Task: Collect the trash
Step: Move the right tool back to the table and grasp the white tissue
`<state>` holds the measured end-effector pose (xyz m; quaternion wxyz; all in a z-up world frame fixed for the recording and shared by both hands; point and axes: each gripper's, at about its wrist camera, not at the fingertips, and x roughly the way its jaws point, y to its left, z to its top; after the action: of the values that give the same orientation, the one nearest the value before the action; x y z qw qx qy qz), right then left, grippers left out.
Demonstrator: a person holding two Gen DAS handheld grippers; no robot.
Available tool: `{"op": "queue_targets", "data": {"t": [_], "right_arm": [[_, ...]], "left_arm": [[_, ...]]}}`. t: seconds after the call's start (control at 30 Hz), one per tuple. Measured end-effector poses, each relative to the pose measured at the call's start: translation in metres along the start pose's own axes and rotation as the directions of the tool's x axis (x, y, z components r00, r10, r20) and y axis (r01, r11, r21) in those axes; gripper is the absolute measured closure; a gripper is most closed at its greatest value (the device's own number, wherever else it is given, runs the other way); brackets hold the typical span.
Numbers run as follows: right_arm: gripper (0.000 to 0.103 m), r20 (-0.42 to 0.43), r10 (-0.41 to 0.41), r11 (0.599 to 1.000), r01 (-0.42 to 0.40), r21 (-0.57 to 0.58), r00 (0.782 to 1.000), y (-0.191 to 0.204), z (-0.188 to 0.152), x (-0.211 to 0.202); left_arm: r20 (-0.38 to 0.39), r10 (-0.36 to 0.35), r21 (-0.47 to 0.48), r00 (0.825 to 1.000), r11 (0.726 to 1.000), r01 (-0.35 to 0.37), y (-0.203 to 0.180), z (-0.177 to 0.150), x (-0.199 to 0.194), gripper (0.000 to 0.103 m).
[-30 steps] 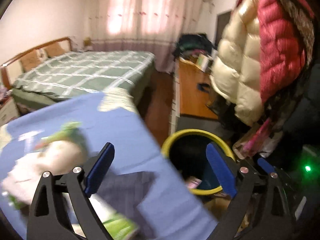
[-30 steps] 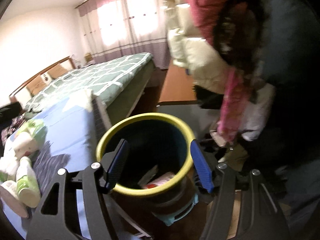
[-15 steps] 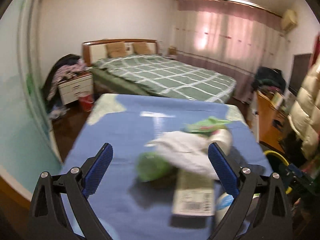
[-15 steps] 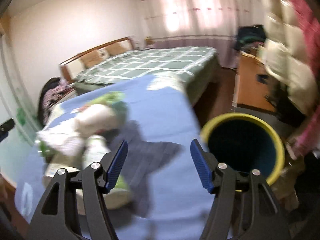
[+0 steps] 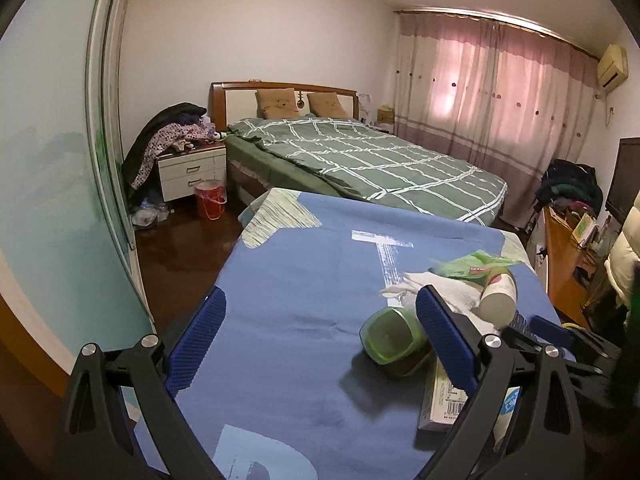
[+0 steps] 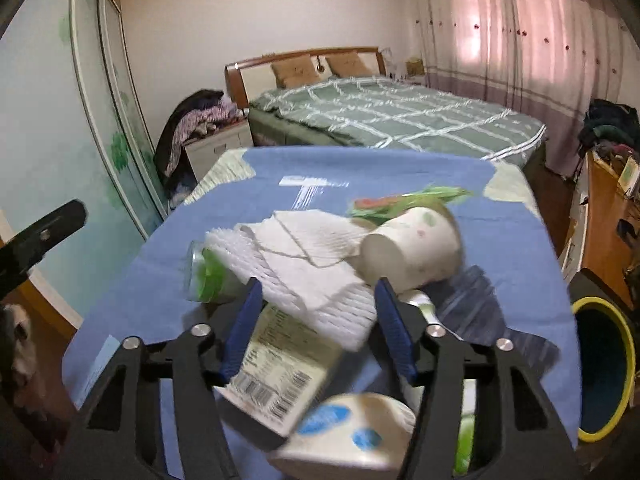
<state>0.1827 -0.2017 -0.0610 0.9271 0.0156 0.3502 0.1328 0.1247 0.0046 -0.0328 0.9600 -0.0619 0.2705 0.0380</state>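
Attention is swung from the yellow-rimmed dark bin [image 6: 604, 368], now lower right, back to the trash pile: white foam sleeve [image 6: 296, 280] between the right gripper's [image 6: 318, 324] parted jaws; left gripper [image 5: 320, 344] spread, empty, above the blue-clothed desk [image 5: 288, 280].

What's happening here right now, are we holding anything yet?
Nothing is held. Both grippers are open over the blue-covered table. The right gripper is closing in on the trash pile, its fingers on either side of the white foam sheet, with the barcoded carton just below. The left gripper hovers beside the green cup. The yellow-rimmed bin waits off the table's right edge.
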Motion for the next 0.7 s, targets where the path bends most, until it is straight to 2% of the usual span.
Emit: {"op": "queue_targets", "data": {"t": [0.1,0.23,0.37,0.47,0.57,0.63,0.7], "right_arm": [[0.059,-0.044,-0.025,1.0,0.025,0.007,0.999,0.001,0.003,0.018],[0.059,-0.097,-0.007,0.999,0.011,0.049,0.995,0.001,0.004,0.039],[0.06,-0.121,-0.022,0.998,0.029,0.056,0.992,0.002,0.006,0.053],[0.07,-0.134,-0.048,0.997,0.056,0.052,0.99,0.0,0.004,0.063],[0.095,-0.126,-0.047,0.996,0.056,0.065,0.991,-0.006,0.006,0.061],[0.101,-0.116,-0.055,0.997,0.062,0.055,0.992,-0.006,0.007,0.058],[0.101,-0.102,-0.033,0.998,0.039,0.058,0.994,-0.006,0.009,0.054]], "left_arm": [[-0.007,-0.005,0.0,1.0,1.0,0.005,-0.002,0.0,0.004,0.009],[-0.015,-0.011,-0.001,1.0,1.0,0.011,-0.004,-0.001,0.009,0.009],[-0.027,-0.017,0.002,1.0,1.0,0.017,-0.005,-0.003,0.013,0.009],[-0.028,-0.021,-0.002,0.999,1.0,0.021,-0.005,-0.003,0.015,0.009],[-0.027,-0.019,-0.007,0.999,1.0,0.019,-0.002,-0.002,0.015,0.009],[-0.027,-0.022,-0.01,0.999,1.0,0.021,-0.002,-0.003,0.015,0.009],[-0.029,-0.022,-0.007,0.999,1.0,0.022,-0.004,-0.004,0.016,0.009]]}}
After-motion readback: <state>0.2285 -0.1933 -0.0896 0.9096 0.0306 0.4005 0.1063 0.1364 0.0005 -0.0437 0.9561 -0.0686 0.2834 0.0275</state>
